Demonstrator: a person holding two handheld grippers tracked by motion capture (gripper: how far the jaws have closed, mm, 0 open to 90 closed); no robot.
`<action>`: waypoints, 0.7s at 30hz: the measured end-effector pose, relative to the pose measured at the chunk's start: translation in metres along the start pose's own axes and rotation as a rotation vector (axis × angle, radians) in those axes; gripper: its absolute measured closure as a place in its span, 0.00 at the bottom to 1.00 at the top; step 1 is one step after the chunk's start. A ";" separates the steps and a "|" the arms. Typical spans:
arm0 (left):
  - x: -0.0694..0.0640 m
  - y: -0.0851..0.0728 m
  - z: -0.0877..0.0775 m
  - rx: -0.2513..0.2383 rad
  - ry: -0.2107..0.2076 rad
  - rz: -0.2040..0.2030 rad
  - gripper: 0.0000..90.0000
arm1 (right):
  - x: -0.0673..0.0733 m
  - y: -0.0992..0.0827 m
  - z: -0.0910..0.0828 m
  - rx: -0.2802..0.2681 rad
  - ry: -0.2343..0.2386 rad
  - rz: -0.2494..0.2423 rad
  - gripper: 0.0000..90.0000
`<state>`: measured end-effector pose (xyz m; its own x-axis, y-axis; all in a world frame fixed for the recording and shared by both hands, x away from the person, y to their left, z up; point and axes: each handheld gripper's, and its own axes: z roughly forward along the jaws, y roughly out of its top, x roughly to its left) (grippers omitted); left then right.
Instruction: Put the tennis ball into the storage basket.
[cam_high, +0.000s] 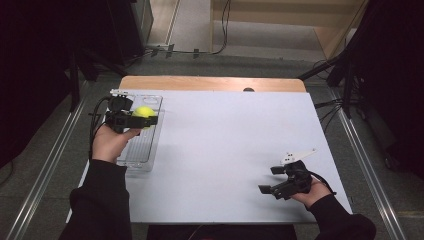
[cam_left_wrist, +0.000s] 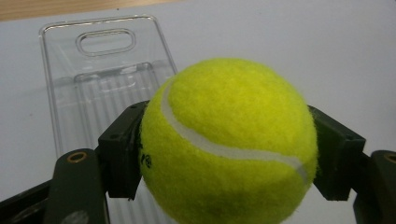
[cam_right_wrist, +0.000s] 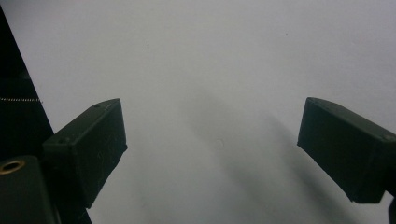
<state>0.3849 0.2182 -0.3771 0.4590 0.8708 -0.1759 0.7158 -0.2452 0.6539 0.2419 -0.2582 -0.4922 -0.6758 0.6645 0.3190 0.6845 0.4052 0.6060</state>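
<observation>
A yellow-green tennis ball (cam_high: 144, 113) (cam_left_wrist: 229, 140) is clamped between the jaws of my left gripper (cam_high: 142, 119) (cam_left_wrist: 229, 154), held above the far part of a clear plastic tray (cam_high: 142, 145) (cam_left_wrist: 70, 84). The tray is long, ribbed inside, with a handle slot at its far end. It lies on the white table (cam_high: 225, 140) at the left. My right gripper (cam_high: 270, 180) (cam_right_wrist: 212, 149) hovers over bare table at the near right, jaws wide apart with nothing between them.
A wooden strip (cam_high: 210, 83) runs along the table's far edge. Metal rails (cam_high: 370, 165) flank the table on both sides, with cables on the floor beyond. In the right gripper view a dark table edge (cam_right_wrist: 14, 93) lies at left.
</observation>
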 end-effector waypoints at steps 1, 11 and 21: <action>0.001 0.000 0.000 -0.001 0.004 -0.007 0.29 | 0.000 0.000 0.000 0.000 0.000 0.000 0.07; 0.010 -0.003 0.005 -0.014 0.026 -0.045 0.29 | 0.000 0.000 0.000 0.002 -0.001 -0.002 0.07; 0.015 -0.004 0.017 -0.020 0.069 -0.059 0.29 | 0.000 0.000 0.001 0.003 -0.002 -0.001 0.07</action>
<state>0.3980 0.2252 -0.3953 0.3780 0.9112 -0.1639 0.7299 -0.1844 0.6583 0.2422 -0.2577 -0.4927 -0.6760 0.6651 0.3174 0.6848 0.4077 0.6040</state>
